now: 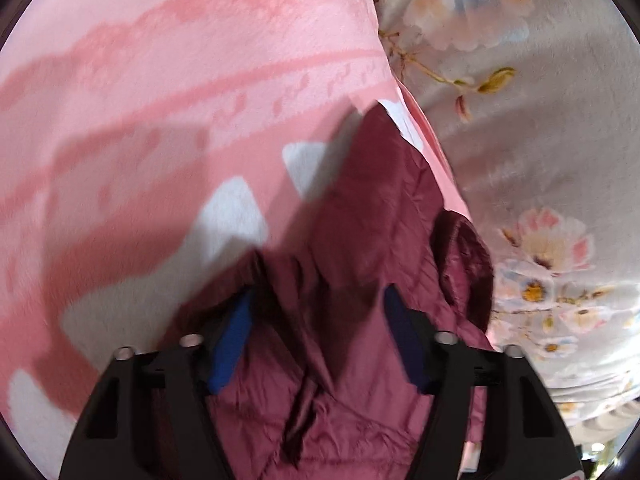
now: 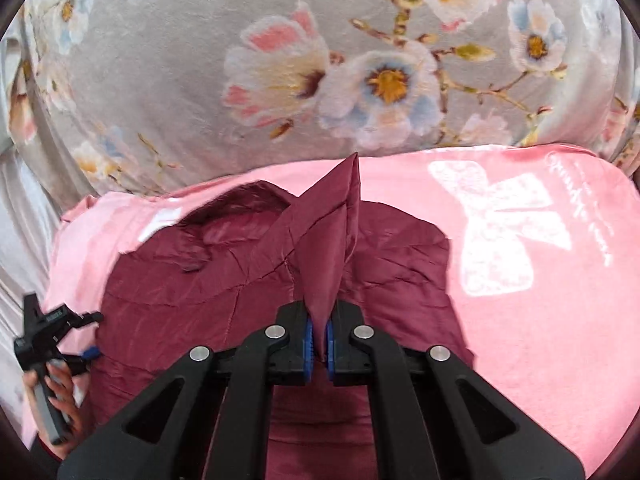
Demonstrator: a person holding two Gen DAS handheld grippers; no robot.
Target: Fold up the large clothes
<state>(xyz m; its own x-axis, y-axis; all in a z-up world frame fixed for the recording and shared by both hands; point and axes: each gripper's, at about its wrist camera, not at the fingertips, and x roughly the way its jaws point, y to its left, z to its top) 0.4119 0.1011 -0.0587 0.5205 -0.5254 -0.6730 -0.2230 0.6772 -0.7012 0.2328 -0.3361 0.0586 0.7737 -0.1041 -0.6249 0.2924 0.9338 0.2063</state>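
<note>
Right gripper (image 2: 319,344) is pinching a raised fold of the maroon jacket (image 2: 248,292) — its ridge running straight ahead; left gripper (image 1: 316,344), jaws apart and gripping nothing, is hovering over the garment's far-left edge.

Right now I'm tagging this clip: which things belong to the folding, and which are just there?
In the job: maroon jacket; right hand-held gripper pinching its fabric; left hand-held gripper, open over it.
Just there: pink blanket; floral blanket.
</note>
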